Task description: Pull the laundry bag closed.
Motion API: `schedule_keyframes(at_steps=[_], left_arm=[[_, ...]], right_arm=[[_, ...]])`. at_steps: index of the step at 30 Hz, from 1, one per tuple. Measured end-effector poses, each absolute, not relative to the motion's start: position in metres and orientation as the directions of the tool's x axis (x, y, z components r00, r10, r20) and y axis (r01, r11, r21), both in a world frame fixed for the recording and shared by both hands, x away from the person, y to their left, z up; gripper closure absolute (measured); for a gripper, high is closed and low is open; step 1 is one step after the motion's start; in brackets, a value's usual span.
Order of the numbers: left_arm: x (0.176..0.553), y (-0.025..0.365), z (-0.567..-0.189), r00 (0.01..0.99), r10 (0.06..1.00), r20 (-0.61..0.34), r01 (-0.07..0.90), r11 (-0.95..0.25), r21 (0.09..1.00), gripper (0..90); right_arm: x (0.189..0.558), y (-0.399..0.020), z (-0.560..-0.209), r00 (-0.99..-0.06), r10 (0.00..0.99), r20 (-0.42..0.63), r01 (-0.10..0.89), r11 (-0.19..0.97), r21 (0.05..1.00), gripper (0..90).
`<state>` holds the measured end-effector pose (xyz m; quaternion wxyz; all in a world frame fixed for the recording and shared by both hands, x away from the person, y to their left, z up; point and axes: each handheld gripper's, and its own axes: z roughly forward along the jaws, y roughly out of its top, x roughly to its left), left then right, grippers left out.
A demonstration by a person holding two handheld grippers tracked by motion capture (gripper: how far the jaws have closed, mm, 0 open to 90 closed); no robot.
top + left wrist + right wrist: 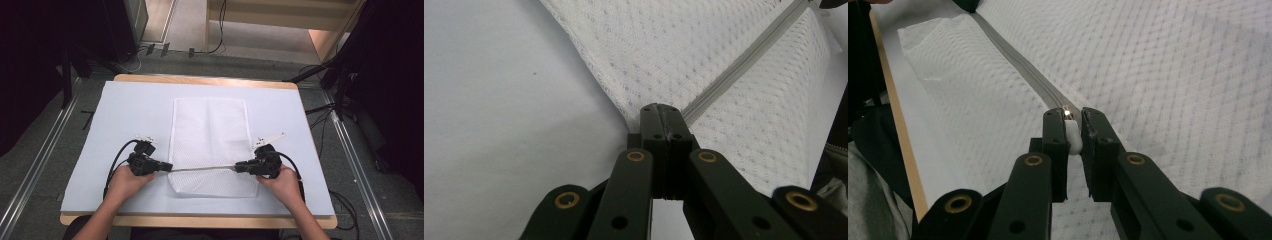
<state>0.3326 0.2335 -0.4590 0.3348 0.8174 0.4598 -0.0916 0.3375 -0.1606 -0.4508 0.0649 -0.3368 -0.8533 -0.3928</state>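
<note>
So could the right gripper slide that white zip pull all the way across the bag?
Probably yes. The right gripper grips the pull, the zip lies straight, and the left gripper pins the bag at the far end.

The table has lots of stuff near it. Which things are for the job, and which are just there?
For the job: mesh bag; its zipper; white zipper pull; left claw; right claw.

Just there: cables on the floor; dark stands.
</note>
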Motion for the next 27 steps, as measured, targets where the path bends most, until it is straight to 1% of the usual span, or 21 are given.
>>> schedule_keyframes(at_steps=[9, 17, 25, 27], left_arm=[[0.333, 0.234, -0.459, 0.561, 0.689, -0.459, 0.813, -0.354, 0.462, 90.0], [0.333, 0.234, -0.459, 0.560, 0.688, -0.461, 0.814, -0.353, 0.462, 90.0], [0.334, 0.234, -0.459, 0.557, 0.685, -0.469, 0.817, -0.350, 0.459, 90.0], [0.334, 0.234, -0.459, 0.559, 0.684, -0.469, 0.816, -0.352, 0.459, 90.0]], right_arm=[[0.336, -0.175, -0.450, -0.759, 0.538, 0.366, 0.630, 0.466, 0.622, 83.7], [0.336, -0.197, -0.451, -0.740, 0.564, 0.367, 0.648, 0.447, 0.617, 83.6], [0.334, -0.205, -0.452, -0.749, 0.560, 0.355, 0.638, 0.463, 0.615, 83.7], [0.335, -0.210, -0.452, -0.740, 0.562, 0.369, 0.648, 0.450, 0.614, 83.6]])
